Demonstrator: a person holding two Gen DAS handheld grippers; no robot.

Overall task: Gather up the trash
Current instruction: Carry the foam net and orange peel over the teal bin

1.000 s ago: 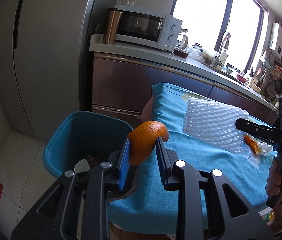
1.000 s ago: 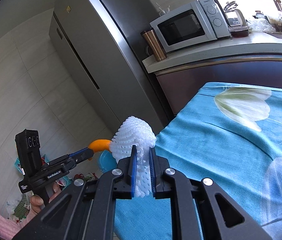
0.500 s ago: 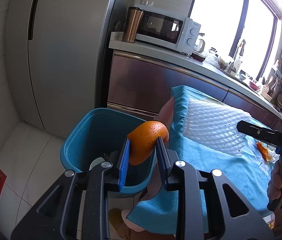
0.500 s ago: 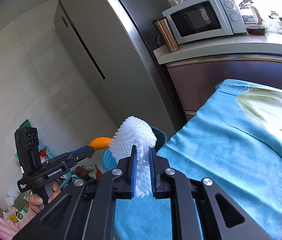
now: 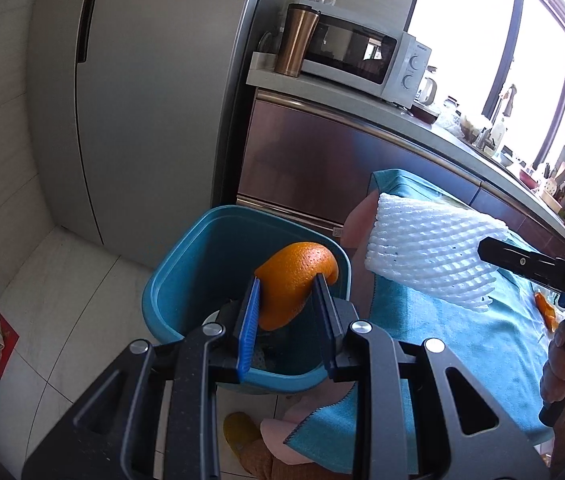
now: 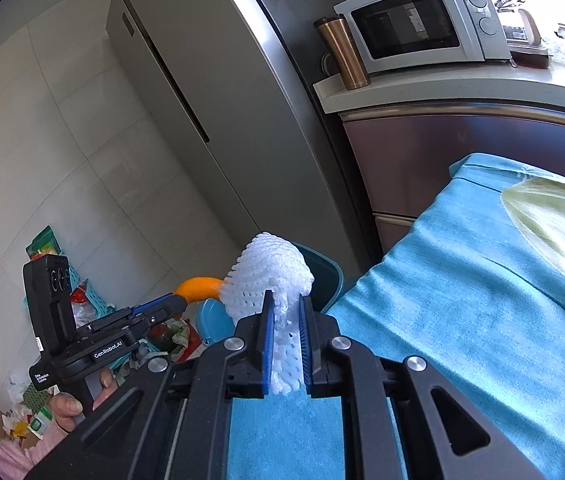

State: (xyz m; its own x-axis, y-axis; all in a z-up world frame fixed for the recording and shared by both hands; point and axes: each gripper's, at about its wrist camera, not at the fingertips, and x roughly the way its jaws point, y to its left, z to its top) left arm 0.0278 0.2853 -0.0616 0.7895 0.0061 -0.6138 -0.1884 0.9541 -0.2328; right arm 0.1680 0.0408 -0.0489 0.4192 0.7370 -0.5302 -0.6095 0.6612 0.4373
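Note:
My left gripper (image 5: 287, 292) is shut on a piece of orange peel (image 5: 292, 280) and holds it over the open blue trash bin (image 5: 186, 264) on the floor. My right gripper (image 6: 285, 320) is shut on a white foam fruit net (image 6: 270, 280) and holds it above the left edge of the table with the blue cloth (image 6: 462, 300). The net also shows in the left wrist view (image 5: 430, 252), just right of the bin. The left gripper with the peel (image 6: 198, 286) shows in the right wrist view beside the bin (image 6: 210, 320). Some trash lies in the bin's bottom.
A grey fridge (image 5: 142, 100) stands behind the bin. A counter with a microwave (image 5: 354, 56) and a copper tumbler (image 5: 294, 40) runs along the back. More orange peel (image 5: 544, 312) and plastic wrap lie on the cloth at right. Clutter (image 6: 34, 400) sits on the floor at left.
Both grippers have moved left, off the table toward the bin. The peel now hangs over the bin's opening and the net has come close to the bin's rim.

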